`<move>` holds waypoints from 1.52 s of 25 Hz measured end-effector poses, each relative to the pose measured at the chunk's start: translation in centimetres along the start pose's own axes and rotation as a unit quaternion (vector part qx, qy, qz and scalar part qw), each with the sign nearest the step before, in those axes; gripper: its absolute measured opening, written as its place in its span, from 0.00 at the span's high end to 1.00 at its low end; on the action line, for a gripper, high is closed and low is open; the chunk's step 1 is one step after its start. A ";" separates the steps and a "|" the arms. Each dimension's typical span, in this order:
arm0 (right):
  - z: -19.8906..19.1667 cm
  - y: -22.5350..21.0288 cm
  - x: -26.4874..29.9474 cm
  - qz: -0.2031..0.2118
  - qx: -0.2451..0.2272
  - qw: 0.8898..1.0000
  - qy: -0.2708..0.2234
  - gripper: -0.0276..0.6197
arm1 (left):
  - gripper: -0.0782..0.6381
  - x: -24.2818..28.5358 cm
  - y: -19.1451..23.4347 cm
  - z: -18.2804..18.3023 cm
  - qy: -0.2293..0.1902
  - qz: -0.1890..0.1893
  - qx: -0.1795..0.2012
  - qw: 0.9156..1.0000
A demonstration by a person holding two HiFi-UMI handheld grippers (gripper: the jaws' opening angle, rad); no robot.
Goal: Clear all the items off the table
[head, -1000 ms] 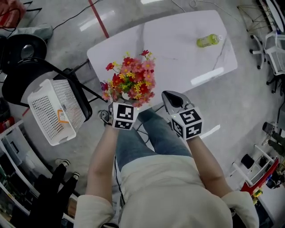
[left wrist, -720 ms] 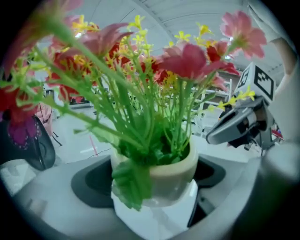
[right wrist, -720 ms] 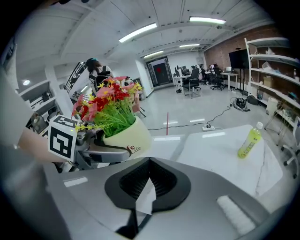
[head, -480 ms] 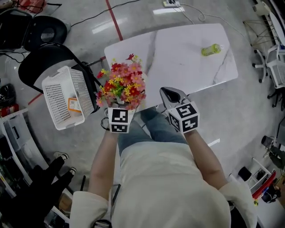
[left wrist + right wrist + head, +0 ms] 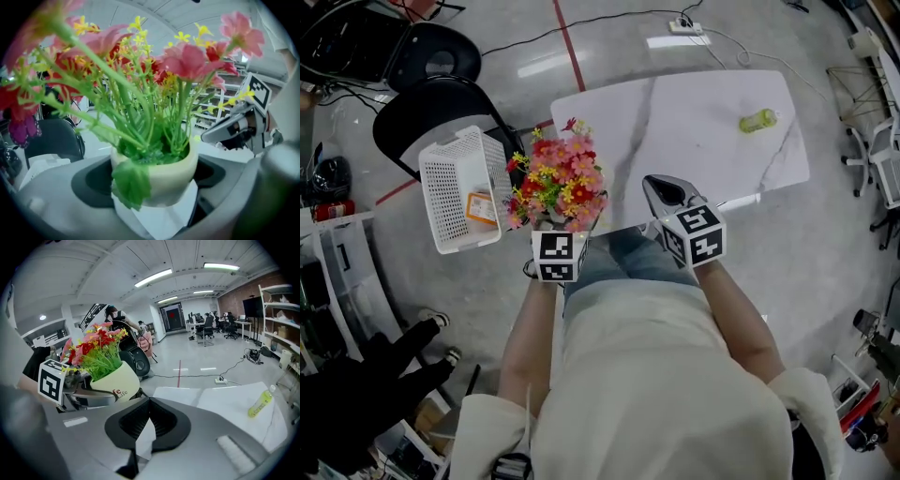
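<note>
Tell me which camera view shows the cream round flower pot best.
The left gripper view: the cream round flower pot fills the middle, clamped between the left gripper's jaws. The right gripper view shows its side, smaller, with some print. In the head view the red, pink and yellow flowers hide nearly all of it.

flower pot (image 5: 157,173) clamped in left tool (image 5: 154,206)

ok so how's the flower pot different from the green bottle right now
The cream pot of red, pink and yellow flowers stands upright, clamped in the left gripper and off the table. The yellow-green plastic bottle lies on its side on the white marble-look table, untouched. The pot is wide and squat, the bottle slim. Neither is in the white perforated basket yet.
</note>
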State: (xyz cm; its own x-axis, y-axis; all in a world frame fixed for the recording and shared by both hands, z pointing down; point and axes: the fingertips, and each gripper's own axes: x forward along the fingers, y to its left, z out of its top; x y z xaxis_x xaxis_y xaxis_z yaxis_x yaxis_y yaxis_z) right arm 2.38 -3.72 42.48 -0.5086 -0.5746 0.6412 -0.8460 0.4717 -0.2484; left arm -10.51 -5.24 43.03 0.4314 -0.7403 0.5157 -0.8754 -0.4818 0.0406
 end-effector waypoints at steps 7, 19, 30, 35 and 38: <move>1.8 2.9 0.4 0.014 -0.018 1.000 0.004 0.96 | 0.19 -2.0 2.3 1.2 -0.013 0.017 -0.005 1.000; 5.0 9.1 4.0 0.015 -0.033 0.999 -0.002 0.96 | 0.19 -5.8 9.5 0.7 -0.017 0.022 -0.006 1.000; 7.6 14.1 8.1 0.028 -0.057 0.998 0.005 0.96 | 0.19 -7.7 17.9 -0.1 -0.021 0.056 -0.027 0.998; 8.2 15.8 9.7 0.029 -0.064 0.997 0.016 0.96 | 0.19 -8.6 21.5 -1.0 -0.018 0.076 -0.045 0.996; 8.4 17.0 10.6 0.031 -0.069 0.997 0.022 0.96 | 0.19 -9.2 23.6 -1.7 -0.016 0.085 -0.052 0.995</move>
State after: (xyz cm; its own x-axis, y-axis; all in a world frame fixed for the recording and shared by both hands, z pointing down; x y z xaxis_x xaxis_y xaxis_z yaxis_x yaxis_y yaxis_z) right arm -18.77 -7.44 38.94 -0.5489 -0.5132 0.6598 -0.7820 0.5940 -0.1886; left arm -35.46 -9.00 40.71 0.2798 -0.8228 0.4946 -0.9536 -0.2978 0.0441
